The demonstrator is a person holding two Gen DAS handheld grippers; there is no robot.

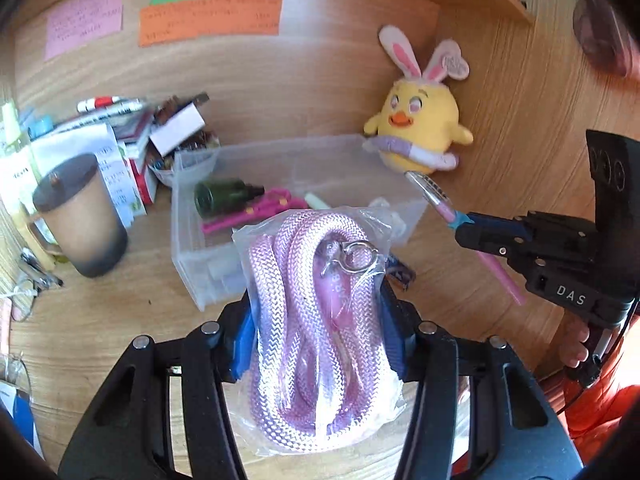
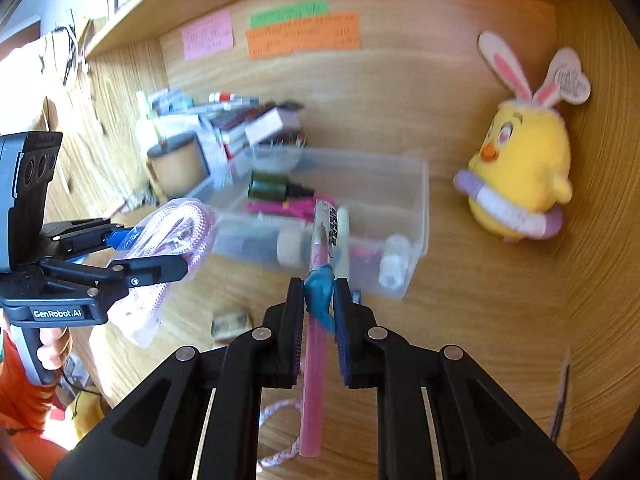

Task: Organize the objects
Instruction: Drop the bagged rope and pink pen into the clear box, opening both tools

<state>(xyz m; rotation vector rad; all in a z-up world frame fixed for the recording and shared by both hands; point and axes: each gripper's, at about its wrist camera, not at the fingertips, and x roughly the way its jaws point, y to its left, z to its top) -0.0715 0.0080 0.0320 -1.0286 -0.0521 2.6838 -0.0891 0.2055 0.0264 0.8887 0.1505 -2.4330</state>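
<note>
My left gripper (image 1: pixel 320 312) is shut on a clear bag of coiled pink cord (image 1: pixel 316 320) with a metal clasp, held above the wooden desk. That bag of cord (image 2: pixel 172 236) shows at the left of the right wrist view too, in the left gripper (image 2: pixel 148 252). My right gripper (image 2: pixel 318 312) is shut on a pink pen (image 2: pixel 316 344) with a blue grip; the pen (image 1: pixel 444 204) points toward the clear plastic bin (image 1: pixel 296 160). The bin (image 2: pixel 416 184) holds a dark green bottle (image 1: pixel 224 196), pink items and small tubes.
A yellow chick plush (image 1: pixel 420 120) with rabbit ears leans in the back corner. A brown cup (image 1: pixel 80 216) and a pile of papers, boxes and markers (image 1: pixel 120 132) stand left of the bin. Coloured notes (image 1: pixel 208 16) hang on the back panel. A pink braided cord (image 2: pixel 280 432) lies on the desk.
</note>
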